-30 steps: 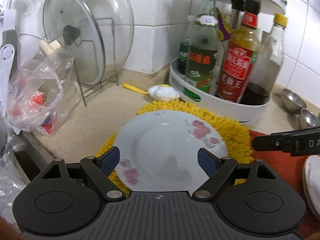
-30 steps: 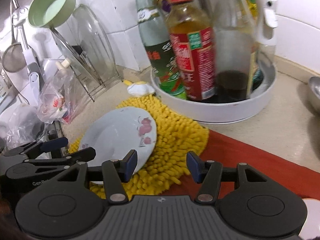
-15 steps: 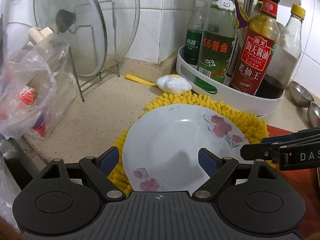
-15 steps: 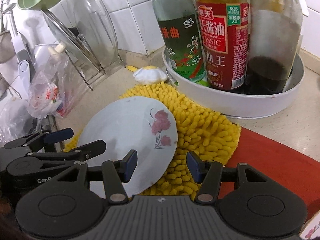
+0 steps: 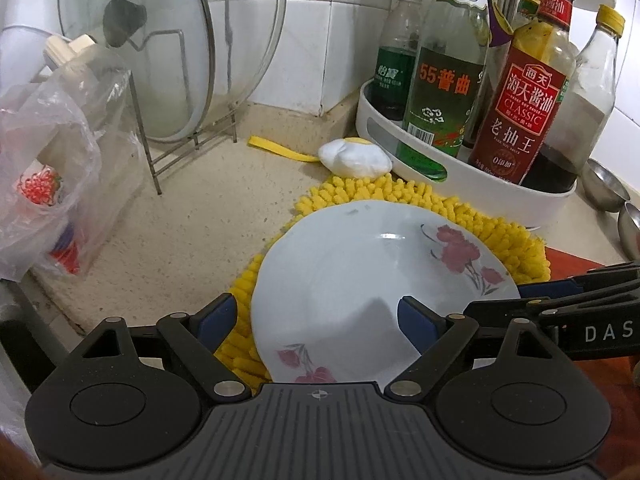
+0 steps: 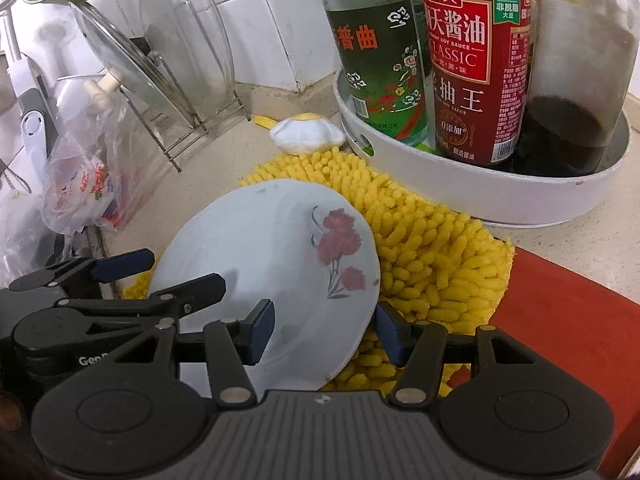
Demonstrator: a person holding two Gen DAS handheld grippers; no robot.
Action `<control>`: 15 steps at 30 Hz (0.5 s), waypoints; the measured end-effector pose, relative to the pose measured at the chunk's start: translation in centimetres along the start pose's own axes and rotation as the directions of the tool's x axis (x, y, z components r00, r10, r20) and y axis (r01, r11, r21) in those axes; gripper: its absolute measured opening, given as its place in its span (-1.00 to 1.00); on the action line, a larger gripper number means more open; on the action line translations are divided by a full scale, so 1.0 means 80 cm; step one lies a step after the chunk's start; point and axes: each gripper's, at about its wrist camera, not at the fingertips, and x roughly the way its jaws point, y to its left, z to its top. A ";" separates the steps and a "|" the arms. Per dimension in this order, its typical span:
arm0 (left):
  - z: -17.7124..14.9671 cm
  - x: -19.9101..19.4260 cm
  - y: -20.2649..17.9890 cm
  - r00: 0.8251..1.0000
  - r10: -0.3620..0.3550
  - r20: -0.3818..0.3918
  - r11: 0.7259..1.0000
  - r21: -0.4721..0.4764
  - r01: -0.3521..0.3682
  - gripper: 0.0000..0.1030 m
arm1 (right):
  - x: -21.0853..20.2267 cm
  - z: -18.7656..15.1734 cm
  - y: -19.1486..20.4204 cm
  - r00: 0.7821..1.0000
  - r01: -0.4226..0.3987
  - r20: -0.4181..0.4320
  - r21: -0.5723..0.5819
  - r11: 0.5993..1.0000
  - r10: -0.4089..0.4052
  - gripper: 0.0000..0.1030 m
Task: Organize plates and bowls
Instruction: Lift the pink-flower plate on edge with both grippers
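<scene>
A white plate with red flowers [image 5: 372, 276] lies on a yellow shaggy mat [image 5: 404, 196]; it also shows in the right wrist view [image 6: 272, 260]. My left gripper [image 5: 318, 320] is open, its fingers straddling the plate's near left rim, one over the plate, one over the mat. My right gripper [image 6: 324, 330] is open, its fingers either side of the plate's right rim. The left gripper also shows in the right wrist view [image 6: 156, 272], and the right gripper's fingers [image 5: 560, 292] show in the left wrist view.
A white turntable tray [image 5: 460, 176] holds several sauce bottles behind the mat. A glass lid stands in a wire rack [image 5: 176, 92] at back left. A plastic bag [image 5: 48, 184] lies left. Steel bowls [image 5: 604, 184] sit far right. A red mat [image 6: 560, 320] lies right.
Both grippers have moved forward and down to the plate, now straddling its rim from opposite sides. Both stay open. The plate has not moved.
</scene>
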 end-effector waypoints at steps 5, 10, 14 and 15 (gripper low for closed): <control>-0.001 0.006 -0.002 1.000 -0.022 -0.015 1.000 0.008 0.022 0.75 | 0.000 -0.002 0.000 1.000 -0.004 0.002 0.008 1.000 0.004 0.00; -0.001 0.013 -0.005 1.000 -0.016 -0.024 1.000 0.024 0.016 0.72 | 0.004 -0.005 -0.002 1.000 -0.025 0.000 0.002 1.000 0.025 0.01; 0.002 0.018 -0.006 1.000 -0.019 -0.023 1.000 0.023 0.020 0.74 | 0.010 -0.003 -0.010 0.998 -0.061 0.005 0.019 0.998 0.061 -0.01; 0.002 0.018 -0.006 1.000 -0.017 -0.023 1.000 0.022 0.018 0.75 | 0.010 -0.003 -0.010 0.998 -0.058 0.006 0.016 0.998 0.058 -0.06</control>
